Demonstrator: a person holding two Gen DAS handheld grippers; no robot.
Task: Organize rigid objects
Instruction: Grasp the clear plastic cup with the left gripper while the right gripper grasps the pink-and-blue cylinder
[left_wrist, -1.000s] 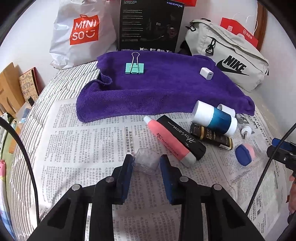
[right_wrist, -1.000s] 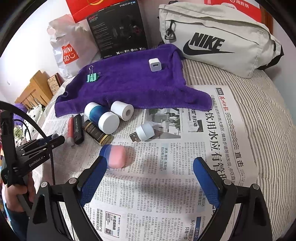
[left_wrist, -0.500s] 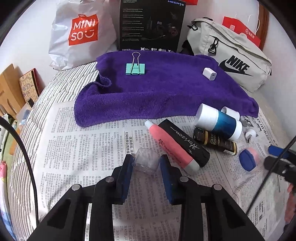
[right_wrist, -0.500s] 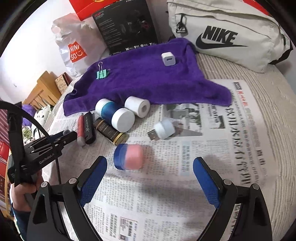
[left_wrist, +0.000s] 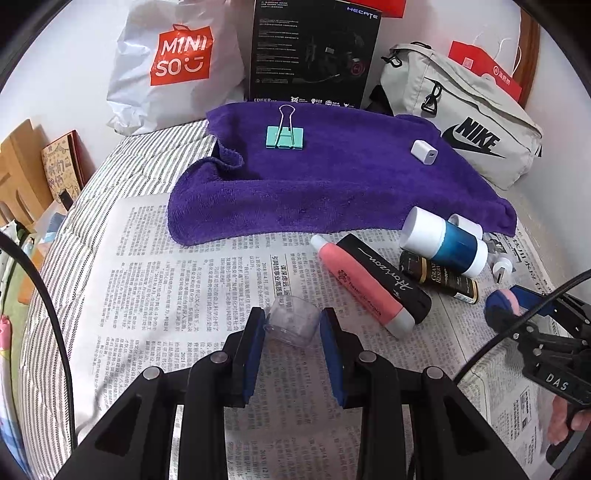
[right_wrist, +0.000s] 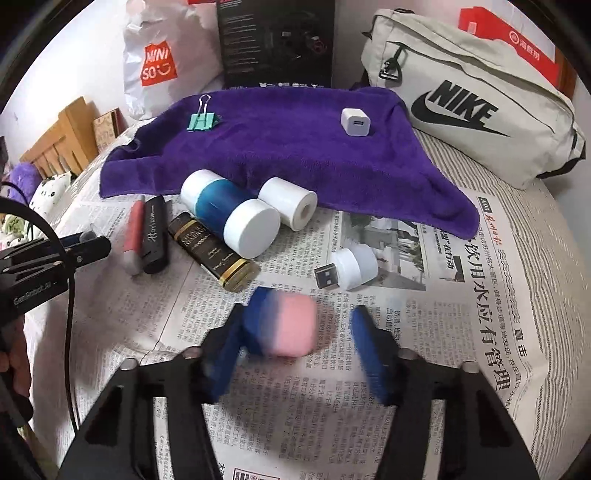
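My left gripper (left_wrist: 291, 326) is shut on a small clear plastic box (left_wrist: 293, 320) just above the newspaper (left_wrist: 177, 280). My right gripper (right_wrist: 295, 332) has come around the blue and pink eraser (right_wrist: 282, 321); its jaws are blurred, the left one touches the eraser, the right one stands a little off it. A teal binder clip (left_wrist: 285, 137) and a white charger cube (left_wrist: 424, 152) lie on the purple towel (left_wrist: 332, 184). On the paper lie a pink tube (left_wrist: 360, 286), a black tube (left_wrist: 386, 278), a blue and white bottle (left_wrist: 443, 242), a dark gold bottle (right_wrist: 212, 254), a white roll (right_wrist: 288, 203) and a white USB plug (right_wrist: 349, 267).
A Miniso bag (left_wrist: 177, 66), a black box (left_wrist: 314, 55) and a grey Nike bag (left_wrist: 465, 122) stand against the wall behind the towel. Wooden items and cards (left_wrist: 33, 170) sit at the left edge of the striped bed.
My right gripper has moved forward to the blue and pink eraser and its jaws have narrowed around it. My left gripper still holds the clear box and has drifted slightly.
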